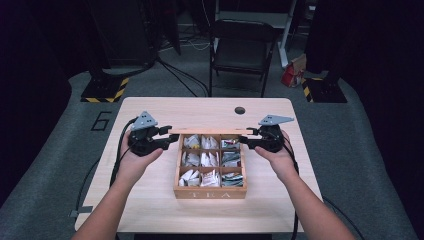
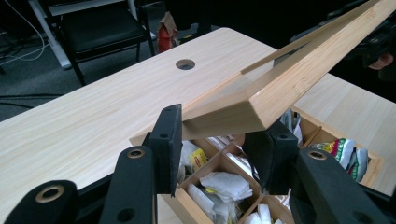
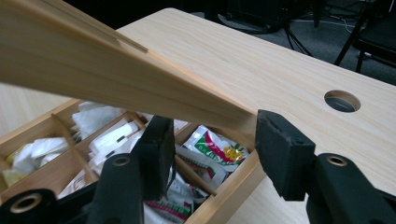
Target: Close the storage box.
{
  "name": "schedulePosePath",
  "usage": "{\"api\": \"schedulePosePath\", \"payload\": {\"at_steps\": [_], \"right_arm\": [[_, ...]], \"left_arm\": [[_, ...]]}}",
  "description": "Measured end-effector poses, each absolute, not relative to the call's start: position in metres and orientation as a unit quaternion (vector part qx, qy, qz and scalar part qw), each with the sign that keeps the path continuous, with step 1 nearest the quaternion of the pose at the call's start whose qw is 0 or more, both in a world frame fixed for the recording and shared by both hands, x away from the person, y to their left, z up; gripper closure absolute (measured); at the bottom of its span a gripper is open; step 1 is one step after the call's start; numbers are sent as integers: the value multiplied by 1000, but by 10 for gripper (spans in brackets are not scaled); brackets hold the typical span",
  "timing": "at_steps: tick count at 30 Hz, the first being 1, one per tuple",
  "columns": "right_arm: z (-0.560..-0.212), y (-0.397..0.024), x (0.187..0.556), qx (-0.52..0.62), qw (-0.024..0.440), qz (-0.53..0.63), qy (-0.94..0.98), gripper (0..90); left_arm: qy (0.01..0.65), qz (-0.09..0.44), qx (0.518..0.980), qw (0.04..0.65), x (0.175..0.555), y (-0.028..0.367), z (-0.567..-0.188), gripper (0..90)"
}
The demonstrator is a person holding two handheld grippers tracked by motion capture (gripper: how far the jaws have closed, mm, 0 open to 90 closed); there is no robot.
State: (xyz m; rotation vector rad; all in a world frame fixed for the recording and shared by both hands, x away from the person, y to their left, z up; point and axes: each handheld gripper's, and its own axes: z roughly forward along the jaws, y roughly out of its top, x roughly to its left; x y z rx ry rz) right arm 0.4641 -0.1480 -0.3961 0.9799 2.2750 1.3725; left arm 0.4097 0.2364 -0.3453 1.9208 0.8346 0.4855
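Lifting: flat pale-wood lid [image 1: 210, 131] off compartmented wooden tea box [image 1: 210, 192] — staying level.
Left gripper [image 2: 217, 140]: pinching lid's corner.
Right gripper [image 3: 212, 142]: pinching opposite corner — jaws matching height.

The wooden lid [image 2: 261, 100] ran out past the top edge of the left gripper view, its far end unseen. In the right gripper view its near face [image 3: 70, 70] was blurred and cut by the left edge. Under the lid, the back row of the tea box [image 1: 210, 192] was partly covered. The sachets' [image 1: 210, 159] print was too small to read.
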Motion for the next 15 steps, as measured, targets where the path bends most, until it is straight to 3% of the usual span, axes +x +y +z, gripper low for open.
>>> {"api": "schedulePosePath", "payload": {"at_steps": [15], "right_arm": [[-392, -153, 411, 306, 163, 485, 803, 460]], "left_arm": [[334, 202, 788, 477, 387, 238, -366, 570]]}}
